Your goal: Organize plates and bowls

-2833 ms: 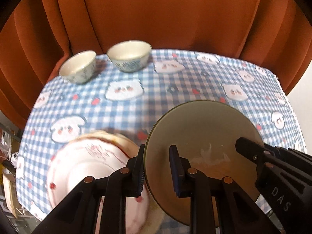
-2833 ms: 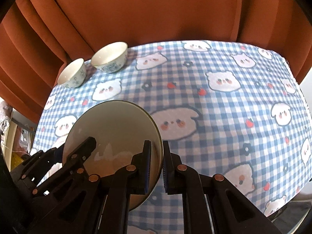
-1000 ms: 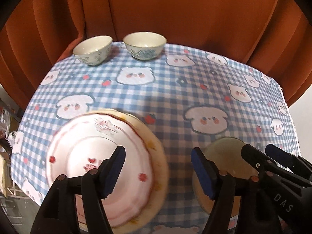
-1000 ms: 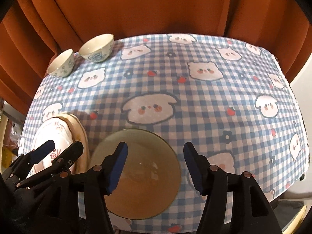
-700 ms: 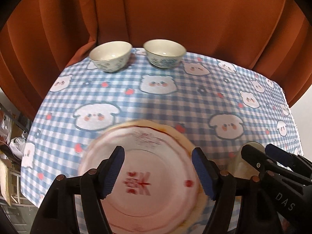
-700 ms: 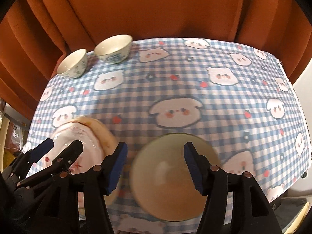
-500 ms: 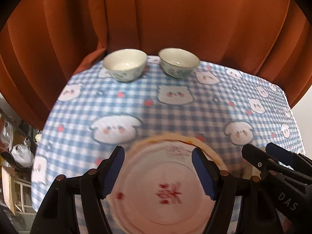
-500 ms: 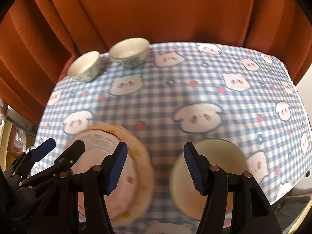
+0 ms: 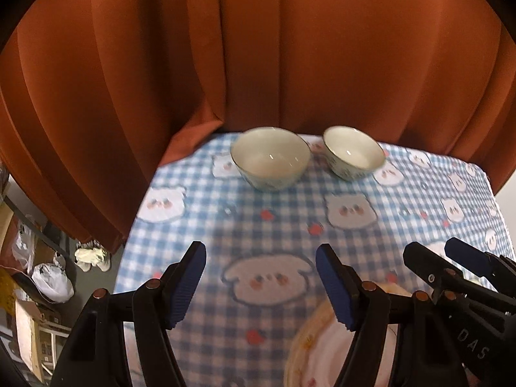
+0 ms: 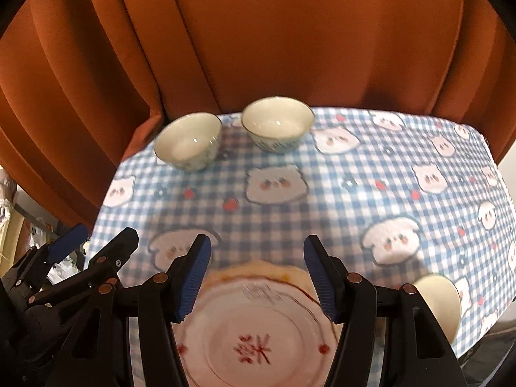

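Two small cream bowls stand side by side at the table's far left: the left bowl [image 9: 270, 158] [image 10: 188, 141] and the right bowl [image 9: 354, 152] [image 10: 278, 124]. A pink plate with red marks [image 10: 258, 332] [image 9: 325, 354] lies on a yellowish plate at the near edge. An olive plate [image 10: 440, 303] lies at the near right. My left gripper [image 9: 261, 285] is open and empty over the cloth. My right gripper [image 10: 256, 275] is open and empty above the pink plate. The left gripper also shows in the right wrist view [image 10: 96, 242].
The table carries a blue checked cloth with bear faces [image 10: 371, 190]. Orange curtains [image 9: 258, 48] hang close behind the bowls. The table's left edge drops to a cluttered floor with bags [image 9: 48, 277]. The right gripper's fingers [image 9: 451, 264] appear in the left wrist view.
Both grippers let go of the olive plate, opened, and swung left and forward. The bowls are now nearer and more central; the olive plate sits at the near right.
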